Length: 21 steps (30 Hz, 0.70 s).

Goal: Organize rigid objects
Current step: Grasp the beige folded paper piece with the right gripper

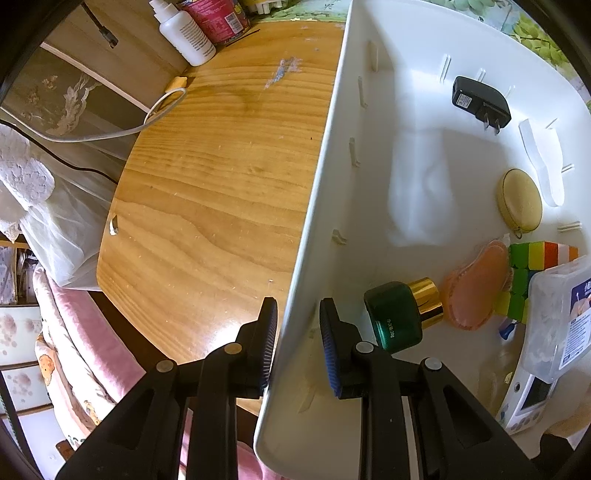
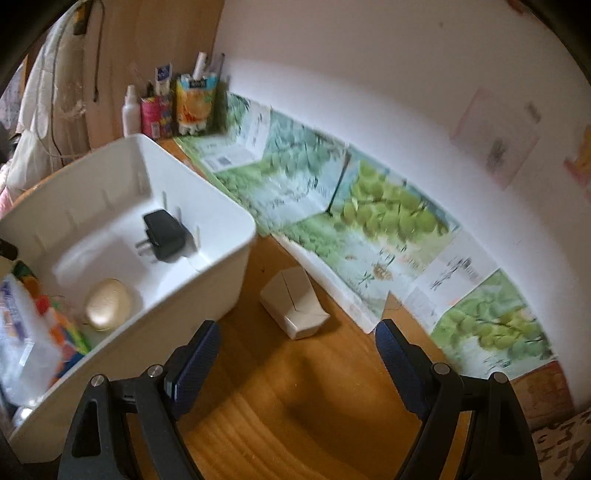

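We see most items already inside the white bin (image 1: 369,184) (its wall straddled, perhaps pinched, by our left hand-held gripper (image 1: 297,343)), while our right hand-held gripper (image 2: 295,354), wide open, hovers near the small white box (image 2: 293,304) left on the tabletop (image 2: 295,406).

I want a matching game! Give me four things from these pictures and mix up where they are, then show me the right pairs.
Things:
1. black plug adapter
2. small white box
3. white squeeze bottle
4. green jar with gold cap

Places:
A. on the bare wooden table, outside the bin
B. at the table's far edge, beside a red can
C. inside the white bin, alone near its far end
D. inside the bin, next to the left gripper fingers

Pairs: 1-C, 2-A, 3-B, 4-D
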{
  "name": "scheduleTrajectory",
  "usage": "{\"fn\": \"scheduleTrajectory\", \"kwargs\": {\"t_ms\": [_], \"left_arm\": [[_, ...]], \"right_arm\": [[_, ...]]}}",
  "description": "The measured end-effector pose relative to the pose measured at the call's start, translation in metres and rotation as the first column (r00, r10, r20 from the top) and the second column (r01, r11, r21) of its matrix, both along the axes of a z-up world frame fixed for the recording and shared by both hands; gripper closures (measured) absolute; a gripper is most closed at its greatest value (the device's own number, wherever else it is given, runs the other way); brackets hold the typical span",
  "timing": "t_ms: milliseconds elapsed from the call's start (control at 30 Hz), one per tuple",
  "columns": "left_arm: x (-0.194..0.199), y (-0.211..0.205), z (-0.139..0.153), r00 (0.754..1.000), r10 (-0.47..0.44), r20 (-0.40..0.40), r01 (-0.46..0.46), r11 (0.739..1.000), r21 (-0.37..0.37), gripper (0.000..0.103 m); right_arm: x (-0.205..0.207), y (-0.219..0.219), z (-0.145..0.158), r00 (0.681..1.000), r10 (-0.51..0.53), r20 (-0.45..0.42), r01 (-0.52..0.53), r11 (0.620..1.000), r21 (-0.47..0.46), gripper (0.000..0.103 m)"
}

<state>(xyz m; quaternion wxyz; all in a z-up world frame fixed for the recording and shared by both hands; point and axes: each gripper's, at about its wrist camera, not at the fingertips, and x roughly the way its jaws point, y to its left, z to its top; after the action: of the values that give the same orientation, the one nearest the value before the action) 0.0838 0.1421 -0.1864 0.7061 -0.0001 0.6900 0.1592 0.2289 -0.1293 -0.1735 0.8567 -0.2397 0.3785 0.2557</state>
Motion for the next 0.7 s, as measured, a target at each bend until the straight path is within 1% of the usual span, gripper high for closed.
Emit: {"fn": "scheduleTrajectory", "kwargs": {"t_ms": [167, 367, 600, 700], "left_arm": [[0.002, 0.000, -0.002, 1.000, 0.010, -0.010, -0.010, 1.000, 0.000, 0.076], [0.003, 0.002, -0.004, 0.999, 0.030, -0.017, -0.030, 1.000, -0.006, 0.076], [0.004, 0.002, -0.005, 0.999, 0.030, -0.025, -0.030, 1.000, -0.004, 0.076], [0.005, 0.003, -0.006, 0.999, 0.032, -0.028, -0.032, 0.999, -0.008, 0.076]], "right_arm": [[0.019, 0.003, -0.024, 1.000, -0.021, -0.015, 0.021, 1.000, -0.003, 0.017], [0.033, 0.009, -0.042, 0.999, -0.048, -0.017, 0.048, 0.999, -0.004, 0.017], [0.046, 0.011, -0.054, 0.997, -0.072, -0.026, 0.072, 0.997, -0.006, 0.021], [0.050, 0.010, -0.056, 0.996, -0.087, -0.021, 0.087, 0.996, 0.007, 0.023]]}}
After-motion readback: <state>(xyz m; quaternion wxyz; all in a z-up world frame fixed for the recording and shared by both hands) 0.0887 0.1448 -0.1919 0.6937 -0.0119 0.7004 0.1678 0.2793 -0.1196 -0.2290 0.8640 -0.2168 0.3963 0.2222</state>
